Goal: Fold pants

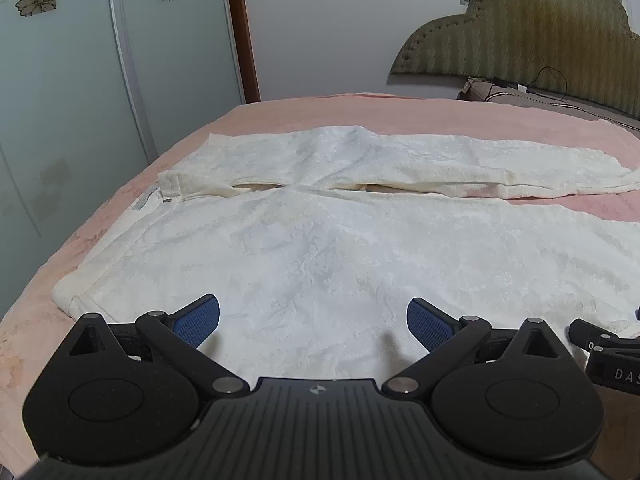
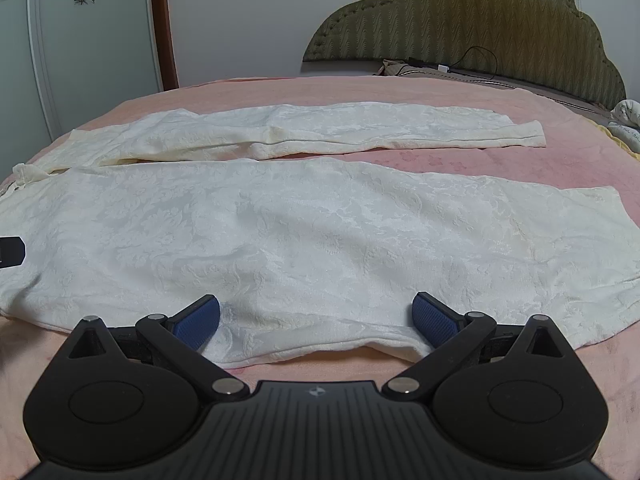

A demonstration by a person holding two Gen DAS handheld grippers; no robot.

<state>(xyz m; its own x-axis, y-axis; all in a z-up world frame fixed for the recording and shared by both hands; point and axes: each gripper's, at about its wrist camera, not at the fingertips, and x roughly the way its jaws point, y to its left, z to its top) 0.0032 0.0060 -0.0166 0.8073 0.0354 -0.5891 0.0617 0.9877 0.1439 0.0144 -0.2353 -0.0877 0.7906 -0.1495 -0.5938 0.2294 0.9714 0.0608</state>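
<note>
White patterned pants [image 1: 320, 240] lie spread flat on a pink bed, waistband at the left, both legs running to the right. My left gripper [image 1: 313, 322] is open over the near leg close to the waist, with nothing between its blue pads. A black part of the right gripper [image 1: 600, 340] shows at the right edge of the left wrist view. In the right wrist view the pants [image 2: 320, 232] fill the middle. My right gripper [image 2: 316, 320] is open at the near edge of the near leg, its pads either side of a raised fold of cloth.
The pink bedspread [image 2: 440, 160] shows between the two legs and around the pants. An olive padded headboard [image 2: 460, 20] with a pillow and a black cable stands at the far right. Sliding wardrobe doors [image 1: 80, 100] with flower decals stand on the left.
</note>
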